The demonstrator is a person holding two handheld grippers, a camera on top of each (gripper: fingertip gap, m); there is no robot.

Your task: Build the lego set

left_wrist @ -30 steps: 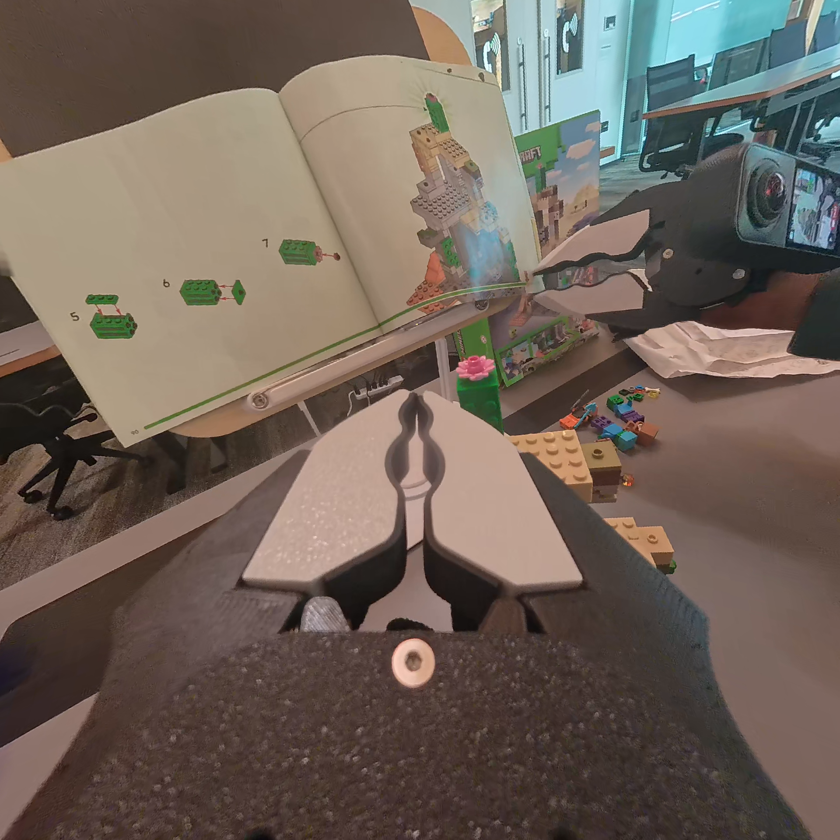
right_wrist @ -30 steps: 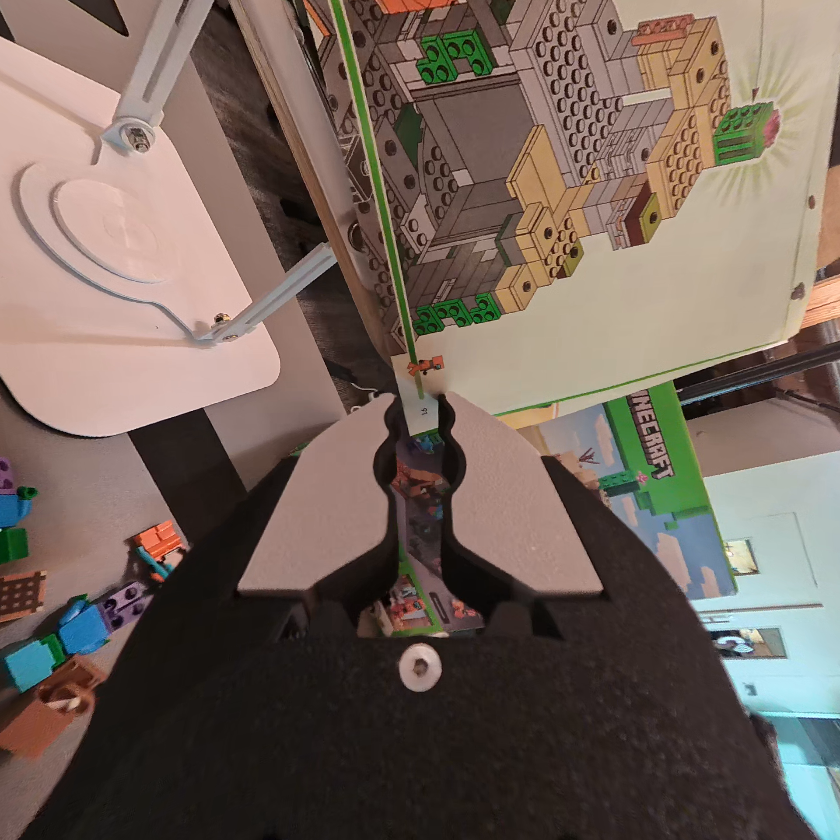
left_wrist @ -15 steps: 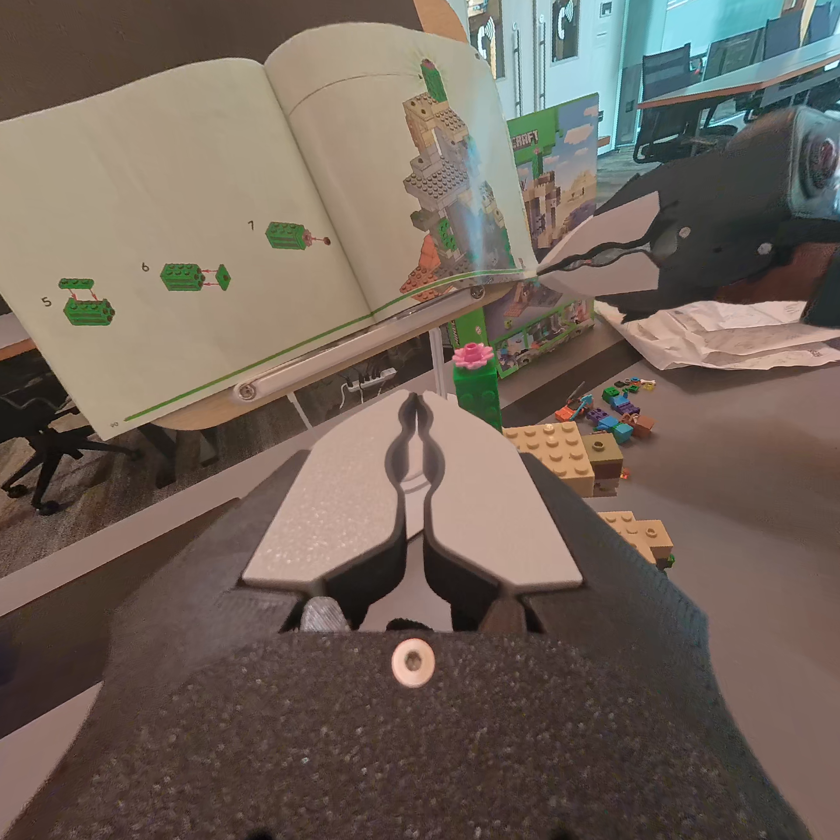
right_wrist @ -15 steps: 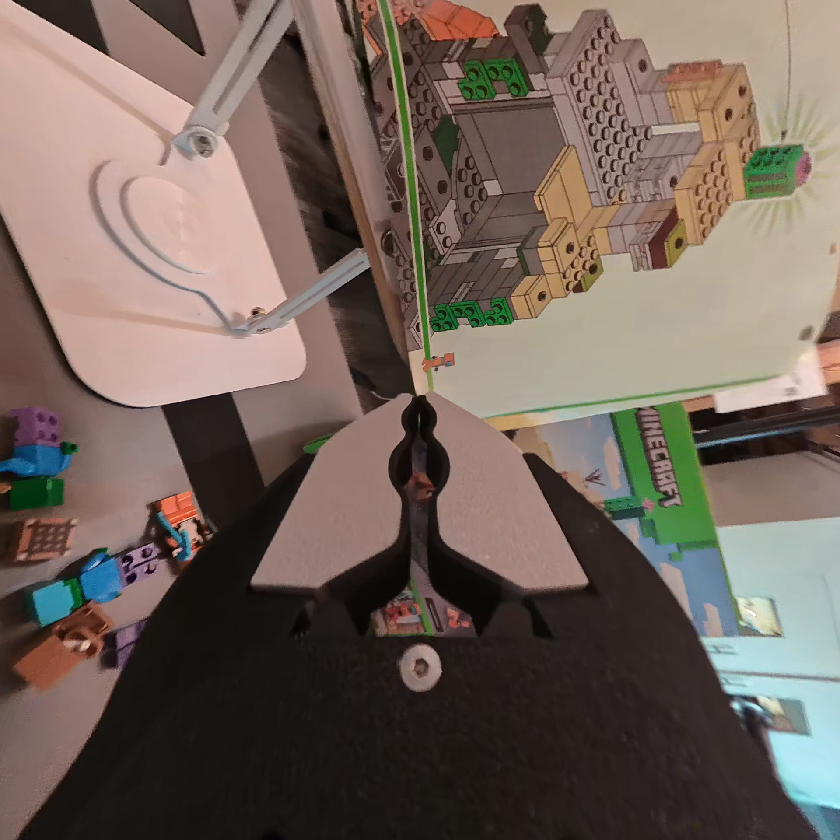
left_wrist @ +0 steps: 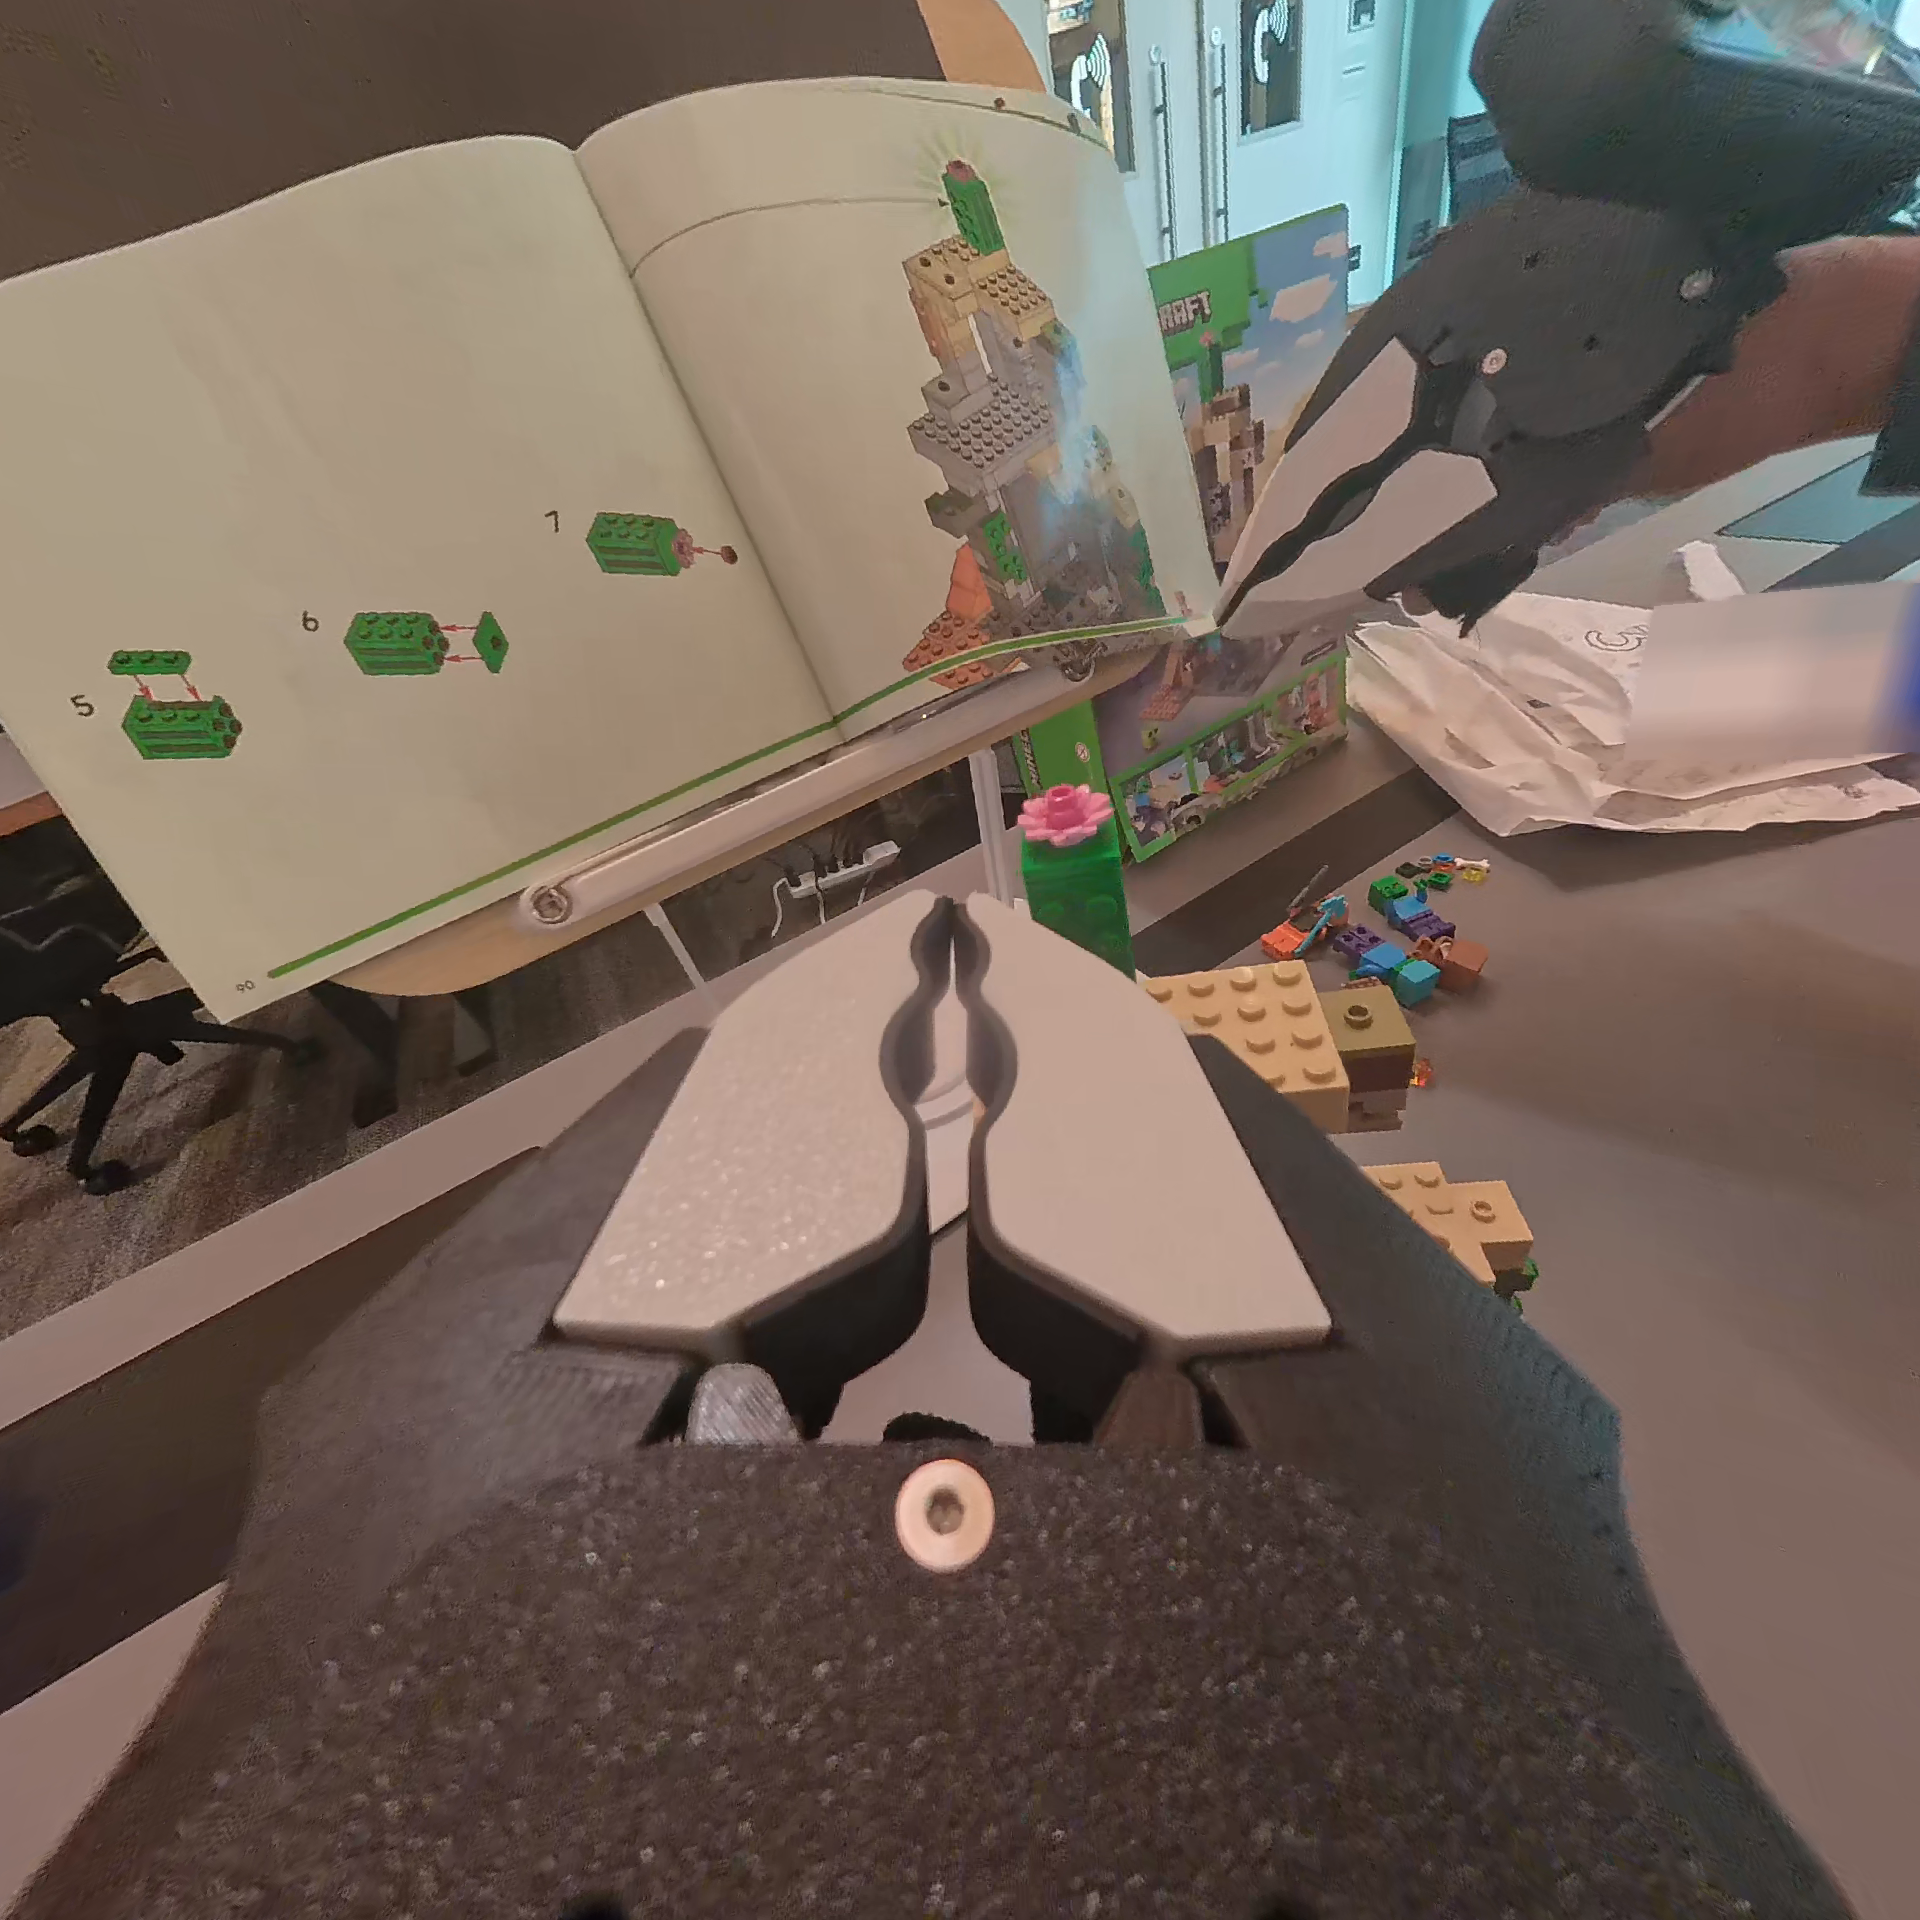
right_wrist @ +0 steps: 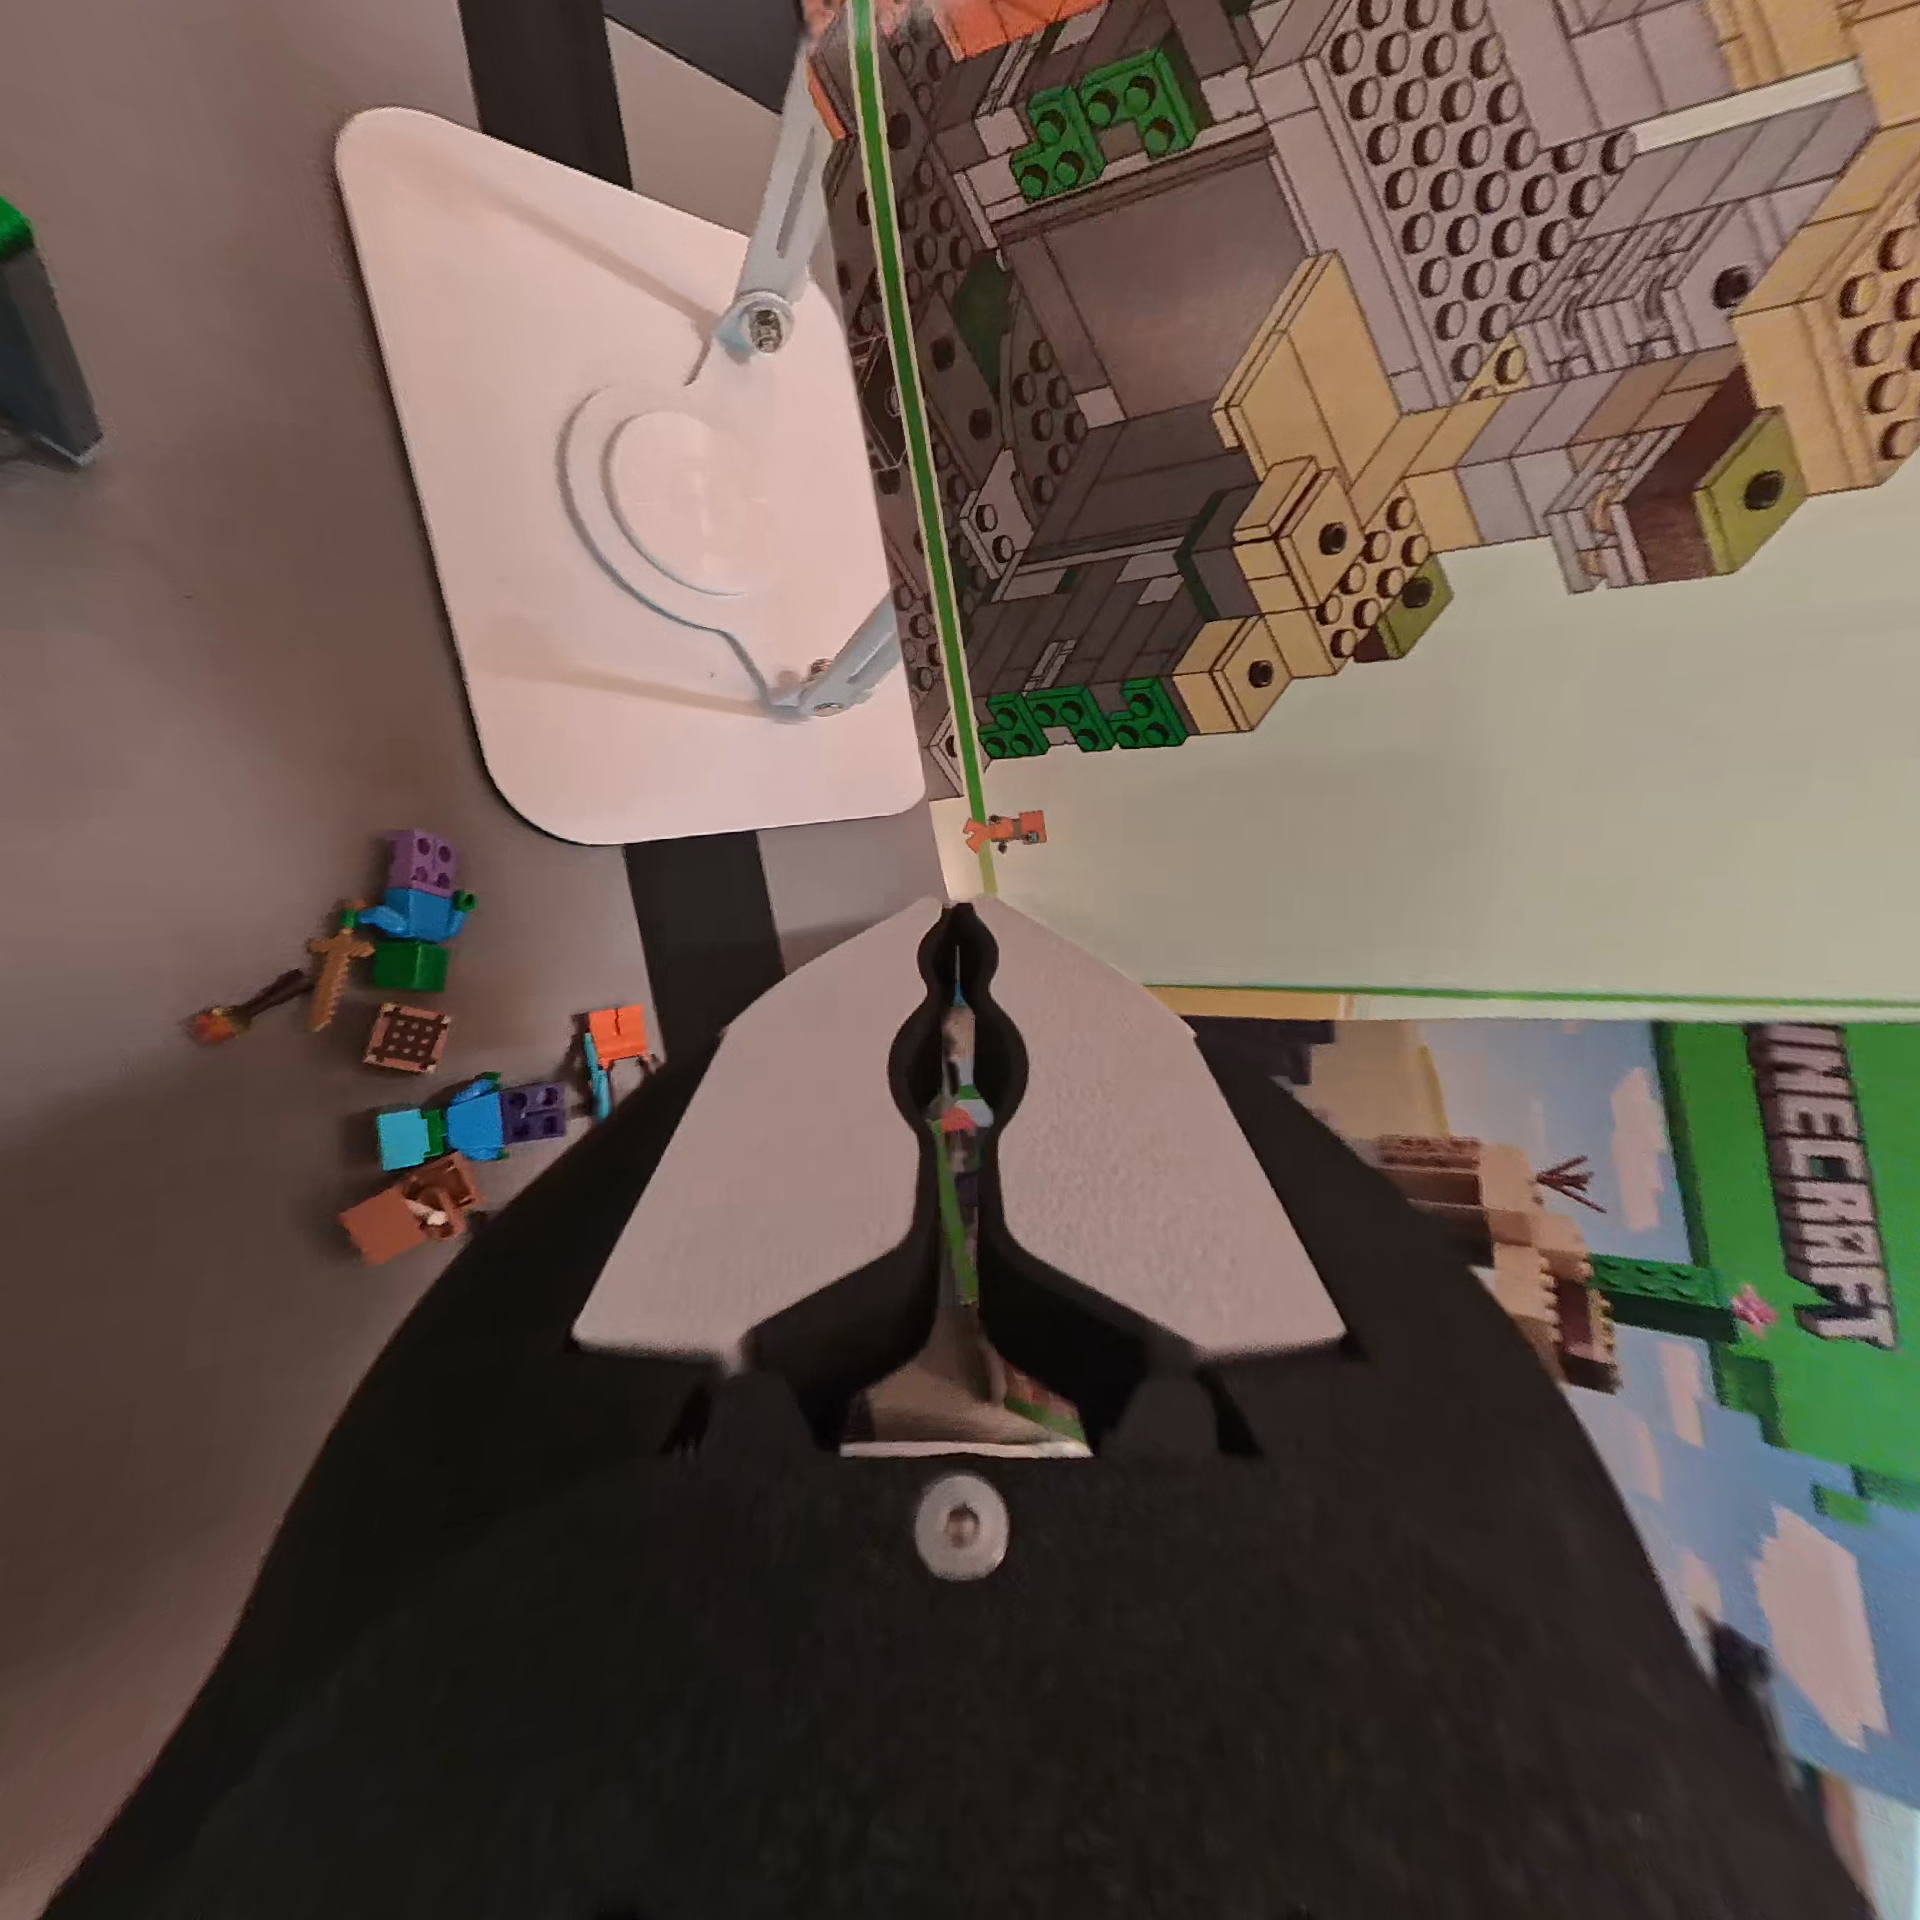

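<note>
An open instruction booklet (left_wrist: 416,468) rests on a stand. My right gripper (right_wrist: 956,912) is shut, its tips pinching the lower outer corner of the right-hand page (right_wrist: 1455,831), which bows up off the stand. It also shows in the left wrist view (left_wrist: 1226,613). My left gripper (left_wrist: 951,914) is shut and empty, held above the grey table. Just beyond it stand a green cactus build with a pink flower (left_wrist: 1075,894) and a tan brick build (left_wrist: 1278,1029). A second tan piece (left_wrist: 1455,1216) lies nearer.
Small loose pieces and minifigures (right_wrist: 457,1122) lie on the table, also seen in the left wrist view (left_wrist: 1392,935). The stand's white base plate (right_wrist: 623,520) sits beside them. The set's box (left_wrist: 1236,520) and crumpled white paper bags (left_wrist: 1621,707) are at the back right.
My right gripper has closed on the corner of the right-hand page, which was between its open fingers a second ago, and it has swung upward. My left gripper stays shut and nearly still.
</note>
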